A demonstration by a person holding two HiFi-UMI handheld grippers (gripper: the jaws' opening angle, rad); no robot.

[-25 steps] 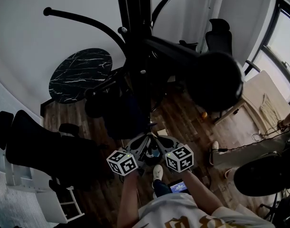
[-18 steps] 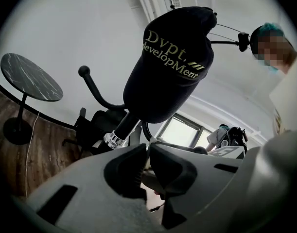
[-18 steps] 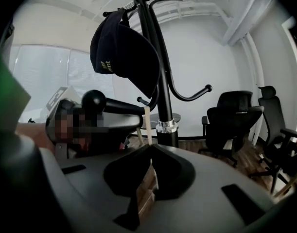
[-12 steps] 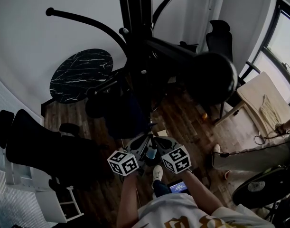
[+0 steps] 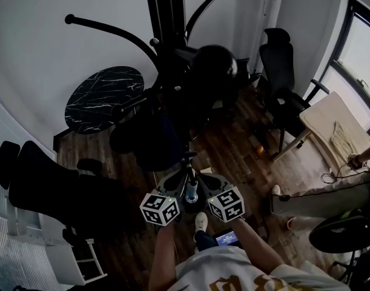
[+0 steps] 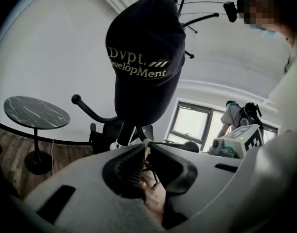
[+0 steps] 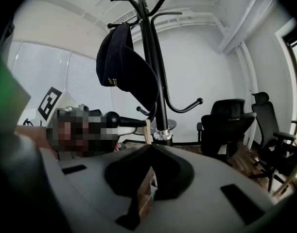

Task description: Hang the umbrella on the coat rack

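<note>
daylight enters through the tall dark-framed window [image 5: 361, 47] on the right of the head view and lights the white walls evenly. the dark wooden floor [image 5: 233, 156] stays dim, and the black metal coat rack [image 5: 168, 47] reads almost as a silhouette. all views bow strongly at the edges, and both gripper views have black vignetted corners. the grey body of the left hand-held gripper [image 6: 146, 147], close to the lens, is soft.

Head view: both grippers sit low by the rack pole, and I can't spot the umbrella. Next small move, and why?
Probably look around for the umbrella before lifting anything. The left gripper and right gripper sit low by the coat rack, jaws drawn together, with only a thin pale stick at their tips. No umbrella is recognisable in any view, and a cap hangs on the rack.
</note>
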